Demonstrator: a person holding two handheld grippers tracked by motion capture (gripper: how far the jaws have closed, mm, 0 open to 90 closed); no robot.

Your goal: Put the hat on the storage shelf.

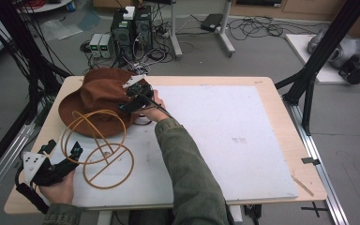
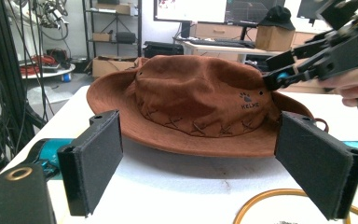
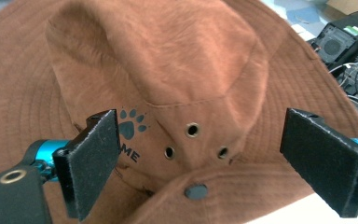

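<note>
Tabletop [image 1: 225,122] bears brown, seemingly suede hat [image 1: 98,93]; both grippers' fingers wide.

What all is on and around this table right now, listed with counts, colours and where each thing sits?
Brown suede wide-brimmed hat: one, brown, far left part of the table, paw-print logo on the crown.
Tan wire hat stand of rings: one, tan, near left of the table, in front of the hat.
White board: one, white, covering most of the light wooden table.
Black computer towers: two, black, on the floor beyond the table.
Black frame posts: black, at the right of the table.
Left gripper: one, black, open, near left edge beside the stand.
Right gripper: one, black, open, at the hat's crown.
</note>
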